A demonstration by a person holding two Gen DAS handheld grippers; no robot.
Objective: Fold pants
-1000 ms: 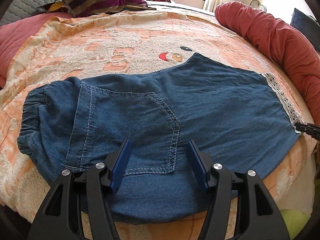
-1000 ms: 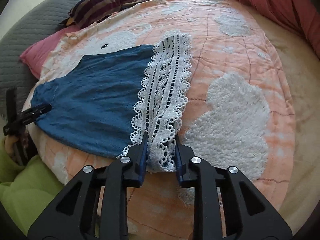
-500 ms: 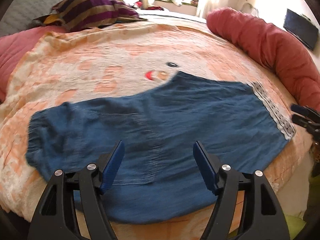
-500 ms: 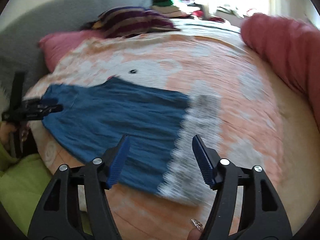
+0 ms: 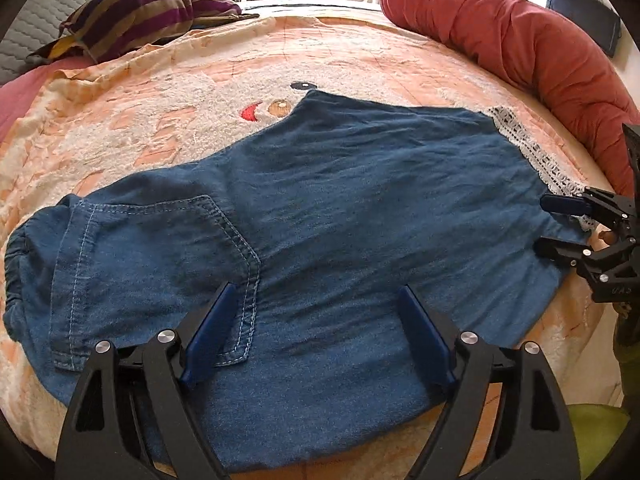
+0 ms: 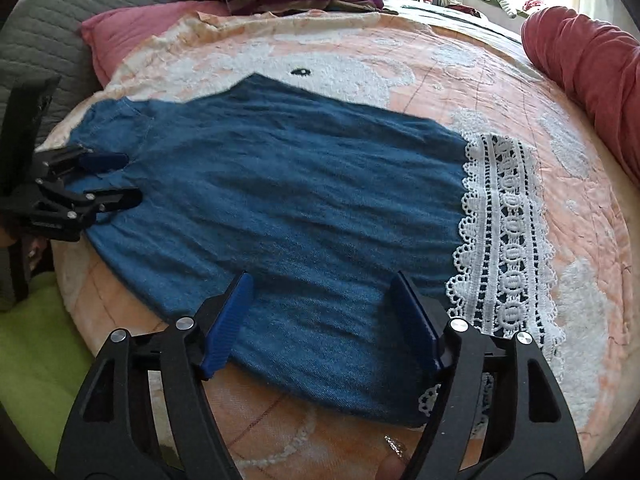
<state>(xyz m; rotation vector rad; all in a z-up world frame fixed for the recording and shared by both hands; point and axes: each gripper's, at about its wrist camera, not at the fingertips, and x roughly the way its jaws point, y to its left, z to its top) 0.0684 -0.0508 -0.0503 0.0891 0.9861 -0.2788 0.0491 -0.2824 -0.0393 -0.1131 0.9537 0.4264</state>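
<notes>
Basically both tools sat over the near hem side of the blue denim pants [image 5: 340, 216], nothing gripped. The left gripper [image 5: 316, 336] had its blue-padded jaws spread wide, hovering over the stitched rectangular back pocket [image 5: 160, 264] near the elastic waistband [image 5: 16, 264]. The right gripper [image 6: 320, 320] was equally wide apart, poised above the leg fabric just short of the white lace cuff trim [image 6: 508, 240]. From the pictures I could not tell whether either tool touched the cloth.

The pants lay flat, already halved lengthwise by the look of it, across the peach-and-white fleecy cartoon blanket [image 5: 160, 120] on the bed, waistband to the left, lace to the right.

My read on doing the next fold well: each tool should pinch both layers at a near-edge corner, waist corner for the left, lace corner for the right, then carry one end over to the other with edges aligned. Grabbing mid-panel, where they hung, would bunch the soft denim. Lace is flimsy and could snag in the pads, so bite into denim just beside it.

Pose: both tools pointed forward across the bed, tilted slightly down, well apart from each other.

Farther back: a long red rolled bolster [image 5: 520, 48] on the right, a purple-and-tan striped cushion [image 5: 136, 16] at the head end.
</notes>
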